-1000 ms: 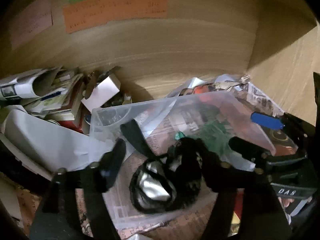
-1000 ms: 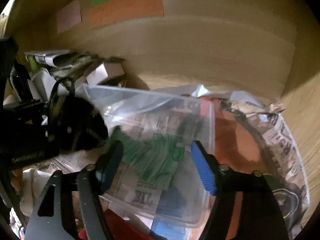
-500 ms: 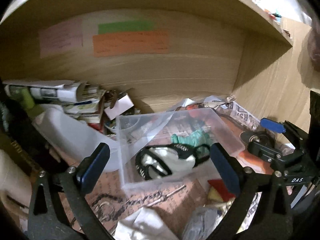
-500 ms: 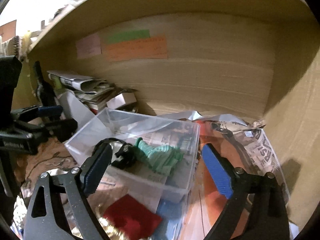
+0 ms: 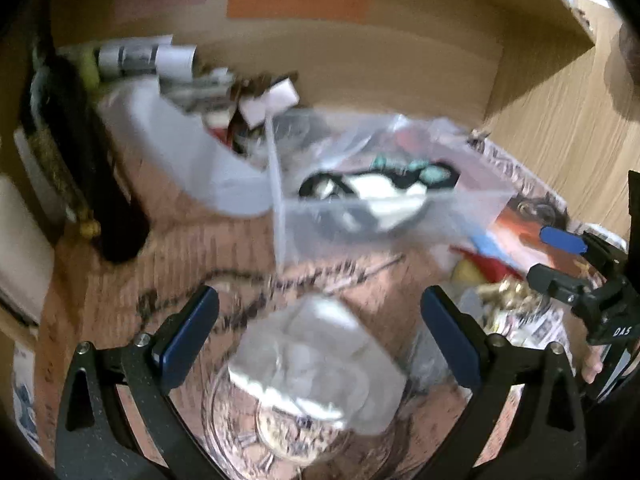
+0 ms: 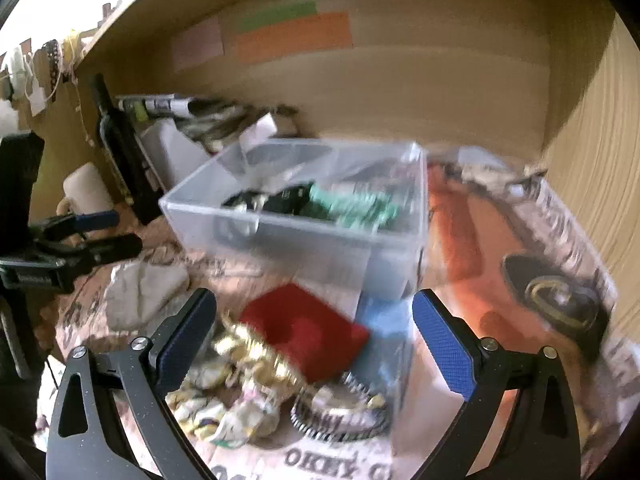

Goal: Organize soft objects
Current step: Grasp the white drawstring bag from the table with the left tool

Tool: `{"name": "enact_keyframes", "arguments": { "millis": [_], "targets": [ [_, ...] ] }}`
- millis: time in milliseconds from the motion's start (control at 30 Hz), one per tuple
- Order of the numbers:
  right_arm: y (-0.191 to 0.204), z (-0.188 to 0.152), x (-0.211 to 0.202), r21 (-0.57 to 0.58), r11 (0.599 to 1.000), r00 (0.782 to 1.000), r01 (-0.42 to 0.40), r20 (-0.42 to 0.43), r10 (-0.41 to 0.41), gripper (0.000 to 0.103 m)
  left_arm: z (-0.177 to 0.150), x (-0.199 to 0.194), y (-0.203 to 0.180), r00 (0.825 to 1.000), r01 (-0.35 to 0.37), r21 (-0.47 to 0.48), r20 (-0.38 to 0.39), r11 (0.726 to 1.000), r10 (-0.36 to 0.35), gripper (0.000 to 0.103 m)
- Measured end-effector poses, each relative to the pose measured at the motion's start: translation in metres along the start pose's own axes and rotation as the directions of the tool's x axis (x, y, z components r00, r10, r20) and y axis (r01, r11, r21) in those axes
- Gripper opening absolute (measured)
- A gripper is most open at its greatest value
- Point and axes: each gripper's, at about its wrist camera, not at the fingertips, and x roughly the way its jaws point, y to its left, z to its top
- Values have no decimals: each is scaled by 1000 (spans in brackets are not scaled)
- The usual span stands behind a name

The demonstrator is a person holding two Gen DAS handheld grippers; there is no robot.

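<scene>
Left gripper (image 5: 320,336): fingers spread wide, holding nothing, above a pale grey crumpled cloth (image 5: 316,360) that lies on a brown patterned covering (image 5: 192,256), over the top of a clear glass vessel (image 5: 280,440) at the lower edge of the left view. Right gripper (image 6: 314,338): fingers likewise wide apart and empty, over a heap of soft items on newspaper (image 6: 560,240): a crumpled printed fabric wad (image 6: 248,416), a gold tinsel-like piece (image 6: 256,356), a black-and-white ruffled band (image 6: 340,408), a red felt square (image 6: 308,332) partly overlying a light blue piece (image 6: 384,316). Just beyond these, a clear plastic box (image 6: 304,240) stands open-topped, containing a black-and-white soft item (image 5: 372,192) and, beside it toward the right, a teal-green knitted piece (image 6: 352,208); motion blur hides their finer detail. Left of the box: a white plastic container (image 5: 192,152), a dark bottle (image 6: 120,148) upright, rolled and stacked papers (image 6: 180,108), a small white carton (image 5: 272,104). Farthest: the wooden back panel (image 6: 420,80) of the shelf recess, bearing an orange label (image 6: 292,36), a green label (image 6: 276,12) above it, and a pink label (image 6: 198,42) to their left.
</scene>
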Motion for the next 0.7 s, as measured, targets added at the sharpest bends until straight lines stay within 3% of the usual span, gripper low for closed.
{"name": "enact_keyframes", "arguments": {
  "millis": [233,333,433,533,600,700],
  "targets": [
    [3,-14,12,3,1000,999,-17,-48,17,96,-30,19,10,997,-24,-23,-73,999,23,102],
    [7,-18,16,-14,999,997,-37,-68,36,84,-37,26,17,996,-9,-55,-92,998,4,102],
    [13,-22,22,-41,998,995,-42,-93,38,69,-41,24,18,998,-27,-72,-53,997,23,101],
    [15,-25,26,-54,998,994,-37,-105,31,54,-40,21,16,999,-16,-59,-33,998,14,80],
    [14,-25,26,-54,998,994,-37,-107,31,44,-39,20,14,999,-18,-55,-28,998,16,73],
    [11,-24,24,-40,999,995,-35,-98,31,39,-38,18,15,1000,-12,-57,-22,998,11,58]
  ]
}}
